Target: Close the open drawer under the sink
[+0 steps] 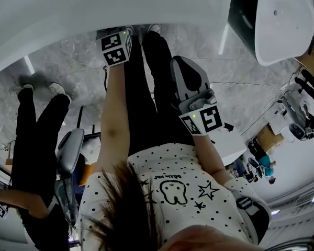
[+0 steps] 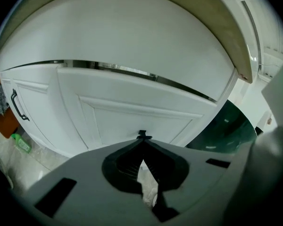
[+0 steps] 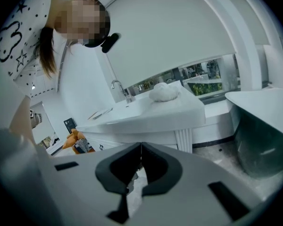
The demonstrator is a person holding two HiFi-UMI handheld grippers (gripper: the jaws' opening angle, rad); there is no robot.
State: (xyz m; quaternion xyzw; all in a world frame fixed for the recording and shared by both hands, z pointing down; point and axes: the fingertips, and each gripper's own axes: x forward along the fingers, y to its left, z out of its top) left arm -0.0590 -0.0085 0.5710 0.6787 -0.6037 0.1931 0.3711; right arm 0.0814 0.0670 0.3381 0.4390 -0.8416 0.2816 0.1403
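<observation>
In the left gripper view the white drawer front [image 2: 132, 108] with a recessed panel fills the middle, under the overhanging sink counter [image 2: 132, 27]. A dark slit [image 2: 108, 70] runs along the drawer's top edge. My left gripper [image 2: 142, 140] is shut, with its tips close in front of the panel. A small dark piece shows right at the tips; I cannot tell whether it is a knob. My right gripper [image 3: 140, 148] is shut on nothing and is held away from the vanity [image 3: 146, 114]. In the head view the counter hides the left jaws; only the marker cube [image 1: 116, 48] shows.
A cabinet door with a black handle [image 2: 16, 105] is left of the drawer, with an orange thing [image 2: 4, 121] and a green bottle [image 2: 21, 143] on the floor. A dark bathtub [image 2: 228, 126] stands to the right. A second person [image 1: 34, 135] stands at my left.
</observation>
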